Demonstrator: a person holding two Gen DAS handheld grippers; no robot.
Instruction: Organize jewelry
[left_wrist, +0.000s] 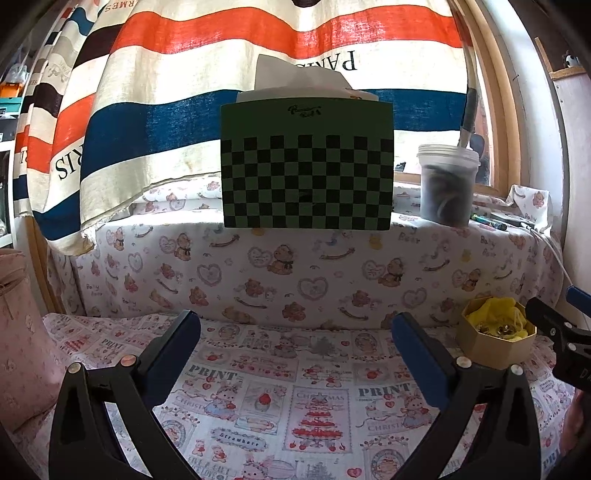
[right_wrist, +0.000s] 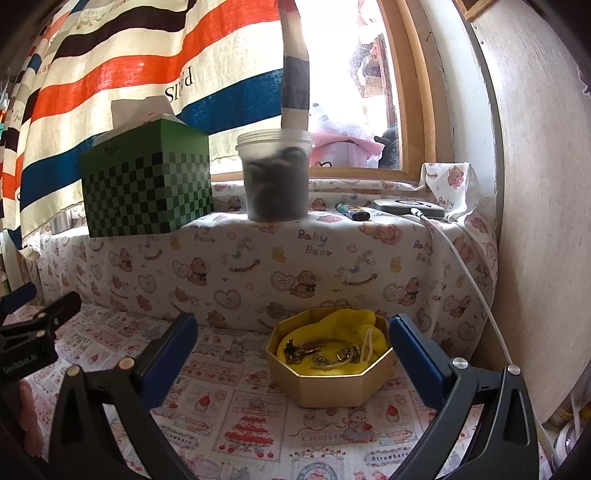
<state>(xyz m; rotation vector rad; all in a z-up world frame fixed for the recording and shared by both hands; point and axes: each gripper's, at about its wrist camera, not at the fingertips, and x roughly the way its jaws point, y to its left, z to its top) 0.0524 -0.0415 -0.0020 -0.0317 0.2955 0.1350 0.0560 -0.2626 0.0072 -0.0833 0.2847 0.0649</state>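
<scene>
A gold octagonal box (right_wrist: 332, 384) sits on the printed cloth, lined with yellow fabric (right_wrist: 343, 325). Gold jewelry pieces (right_wrist: 321, 352) lie in it. My right gripper (right_wrist: 293, 354) is open and empty, its fingers on either side of the box and just short of it. In the left wrist view the same box (left_wrist: 495, 350) is at the far right. My left gripper (left_wrist: 295, 350) is open and empty over bare cloth, well left of the box. The right gripper's tip (left_wrist: 554, 325) shows at the edge of that view.
A raised ledge covered in bear-print cloth (right_wrist: 258, 269) runs behind the box. On it stand a green checkered tissue box (right_wrist: 147, 184), a plastic jar (right_wrist: 275, 177), a lighter (right_wrist: 352, 212) and a grey device with a white cable (right_wrist: 408, 208). A wall panel (right_wrist: 535, 221) is at the right.
</scene>
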